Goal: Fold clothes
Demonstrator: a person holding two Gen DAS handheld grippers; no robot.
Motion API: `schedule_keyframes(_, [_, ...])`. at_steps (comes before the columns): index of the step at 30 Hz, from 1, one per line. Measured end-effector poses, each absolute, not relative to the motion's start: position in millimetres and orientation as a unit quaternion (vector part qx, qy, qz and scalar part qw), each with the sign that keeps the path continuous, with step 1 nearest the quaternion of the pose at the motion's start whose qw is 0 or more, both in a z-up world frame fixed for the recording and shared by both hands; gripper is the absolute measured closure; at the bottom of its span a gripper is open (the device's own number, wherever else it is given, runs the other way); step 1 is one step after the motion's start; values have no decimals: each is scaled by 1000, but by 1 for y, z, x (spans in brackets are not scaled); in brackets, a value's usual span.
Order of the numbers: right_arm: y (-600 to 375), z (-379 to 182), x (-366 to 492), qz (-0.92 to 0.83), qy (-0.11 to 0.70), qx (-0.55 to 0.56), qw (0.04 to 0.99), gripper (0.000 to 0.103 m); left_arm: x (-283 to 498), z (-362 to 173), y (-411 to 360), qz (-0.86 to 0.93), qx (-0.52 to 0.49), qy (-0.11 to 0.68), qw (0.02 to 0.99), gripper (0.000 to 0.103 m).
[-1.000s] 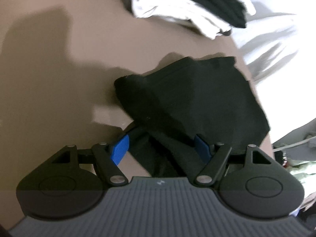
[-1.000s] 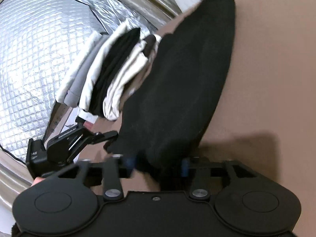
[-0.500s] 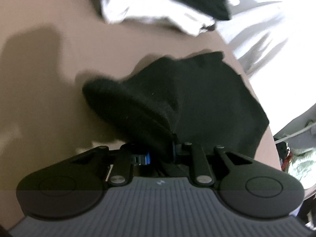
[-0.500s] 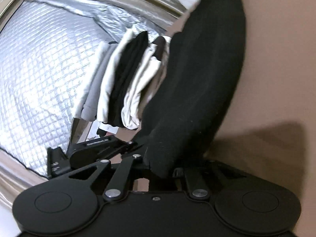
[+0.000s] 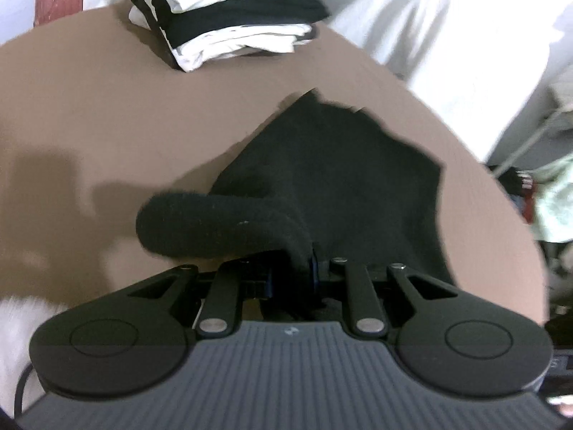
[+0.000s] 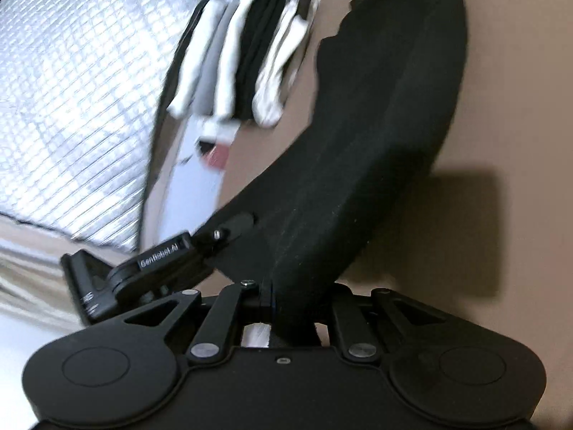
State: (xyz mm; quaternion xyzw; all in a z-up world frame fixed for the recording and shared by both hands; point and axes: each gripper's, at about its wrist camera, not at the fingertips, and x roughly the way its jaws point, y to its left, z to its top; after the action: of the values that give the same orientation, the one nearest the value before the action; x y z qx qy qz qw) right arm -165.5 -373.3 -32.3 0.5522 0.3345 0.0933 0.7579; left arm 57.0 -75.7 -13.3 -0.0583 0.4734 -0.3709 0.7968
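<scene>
A black garment (image 5: 340,172) lies partly on the brown table (image 5: 107,107), its near edge raised. My left gripper (image 5: 304,268) is shut on that near edge, with a rolled fold bulging to the left. In the right wrist view the same black garment (image 6: 376,136) stretches away from my right gripper (image 6: 283,304), which is shut on its edge and holds it off the table. The left gripper (image 6: 172,254) shows there at the left, clamped on the cloth beside mine.
A stack of folded black, white and grey clothes (image 5: 232,18) sits at the far side of the table; it also shows in the right wrist view (image 6: 247,57). White bedding (image 5: 447,36) lies beyond the right edge. A silver quilted sheet (image 6: 71,89) is at the left.
My left gripper closed from open onto the garment's near edge. Both grippers lifted the edge and pulled back, so the folded stack now shows farther away.
</scene>
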Motion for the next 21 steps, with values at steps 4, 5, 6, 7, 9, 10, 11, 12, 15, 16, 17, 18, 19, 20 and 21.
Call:
schedule_keyframes(4, [-378, -33, -179, 110, 346, 581, 728, 86, 48, 5, -87, -388, -27, 459, 799, 86])
schedule_keyframes(5, [-387, -35, -176, 107, 345, 589, 723, 86, 52, 4, -100, -385, -15, 455, 803, 86])
schedule_keyframes(6, [-399, -38, -171, 99, 339, 603, 715, 86, 58, 1, -114, -381, -2, 453, 806, 86])
schedule_keyframes(7, [-412, -40, -164, 94, 334, 615, 709, 86, 68, -2, -131, -380, 7, 452, 807, 86])
schedule_keyframes(9, [-441, -33, -143, 82, 321, 608, 722, 85, 83, 0, -163, -386, 18, 446, 807, 85])
schedule_keyframes(10, [-455, -28, -134, 71, 314, 603, 730, 83, 92, 1, -181, -390, 22, 443, 807, 85])
schedule_keyframes(11, [-469, -24, -125, 62, 306, 598, 738, 82, 102, 3, -198, -395, 26, 440, 806, 85])
schedule_keyframes(12, [-482, -23, -116, 55, 300, 593, 745, 82, 111, 0, -214, -400, 28, 438, 805, 85])
schedule_keyframes(15, [-511, -32, -97, 42, 285, 562, 776, 81, 136, -24, -253, -411, 23, 445, 795, 85])
schedule_keyframes(16, [-516, -45, -97, 34, 287, 568, 770, 80, 144, -39, -263, -410, 16, 456, 790, 85])
schedule_keyframes(17, [-521, -59, -98, 27, 289, 575, 765, 80, 145, -51, -269, -407, 21, 461, 789, 85])
schedule_keyframes(18, [-525, -70, -98, 21, 291, 580, 761, 80, 144, -62, -273, -403, 27, 465, 788, 85])
schedule_keyframes(19, [-529, -74, -99, 18, 289, 581, 760, 80, 144, -74, -278, -400, 34, 469, 787, 85])
schedule_keyframes(20, [-533, -77, -100, 15, 288, 583, 760, 78, 144, -85, -282, -396, 40, 474, 785, 85])
schedule_keyframes(21, [-537, -81, -100, 12, 286, 584, 759, 79, 141, -86, -285, -398, 51, 465, 789, 85])
